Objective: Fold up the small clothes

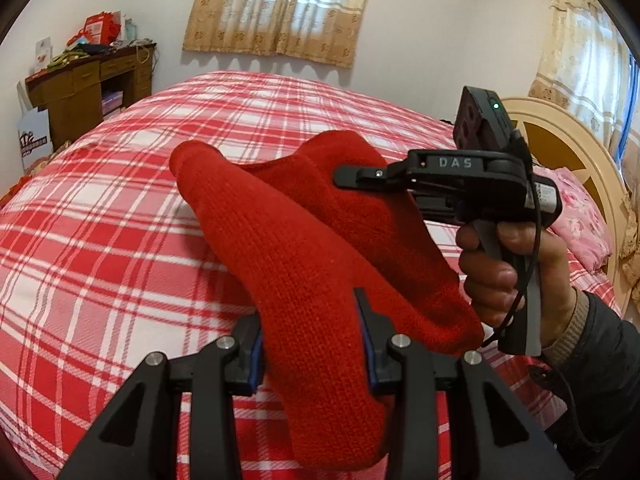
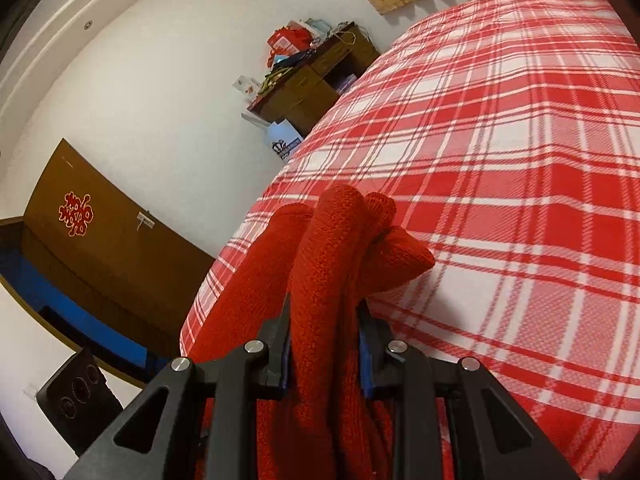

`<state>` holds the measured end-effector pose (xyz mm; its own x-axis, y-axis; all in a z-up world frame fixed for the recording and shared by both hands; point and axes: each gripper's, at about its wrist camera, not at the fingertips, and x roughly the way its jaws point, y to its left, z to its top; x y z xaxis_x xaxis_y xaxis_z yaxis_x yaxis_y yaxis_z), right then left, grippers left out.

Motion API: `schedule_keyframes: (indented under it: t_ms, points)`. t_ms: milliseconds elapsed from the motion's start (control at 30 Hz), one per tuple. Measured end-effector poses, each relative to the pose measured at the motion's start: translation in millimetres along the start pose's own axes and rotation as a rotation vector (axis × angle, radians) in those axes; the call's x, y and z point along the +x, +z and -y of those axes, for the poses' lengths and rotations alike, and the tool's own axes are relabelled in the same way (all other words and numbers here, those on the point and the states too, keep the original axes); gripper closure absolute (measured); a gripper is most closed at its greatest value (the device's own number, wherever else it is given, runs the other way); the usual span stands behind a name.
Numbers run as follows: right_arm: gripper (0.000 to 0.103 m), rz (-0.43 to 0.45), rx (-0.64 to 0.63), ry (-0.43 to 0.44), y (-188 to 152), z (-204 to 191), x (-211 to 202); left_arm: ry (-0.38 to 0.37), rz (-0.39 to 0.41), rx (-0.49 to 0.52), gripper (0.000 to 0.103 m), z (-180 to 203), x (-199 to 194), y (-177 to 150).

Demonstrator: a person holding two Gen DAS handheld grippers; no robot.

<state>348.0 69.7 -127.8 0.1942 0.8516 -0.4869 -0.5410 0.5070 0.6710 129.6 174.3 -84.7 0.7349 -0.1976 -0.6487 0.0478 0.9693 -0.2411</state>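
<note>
- The red knit (image 1: 304, 264) (a small garment, its kind unclear) hangs above the plaid bed (image 1: 120, 240), held between both grippers.
- The left gripper (image 1: 312, 344) has its jaws clamped on a thick fold of the knit, blue pads pressing either side.
- The right gripper (image 2: 324, 332) is closed on bunched folds of the knit (image 2: 344, 240), which spill forward past the fingertips.
- In the left view, the right gripper (image 1: 352, 174) bites the far part, with the hand (image 1: 516, 276) on its grip.
- A wooden desk (image 1: 88, 88) stands near the bed; curtains (image 1: 276, 4) hang behind.
</note>
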Motion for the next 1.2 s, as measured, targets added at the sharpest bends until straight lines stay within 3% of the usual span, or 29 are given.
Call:
schedule_keyframes:
  t_ms: [833,1200]
  points:
    - [0.077,-0.04,0.046,-0.005,-2,9,27,0.016,-0.039,-0.045,0.064,-34,3,-34]
    - [0.075,-0.049,0.122,-0.06,-12,36,35,0.024,0.005,-0.069,0.054,-41,5,-49]
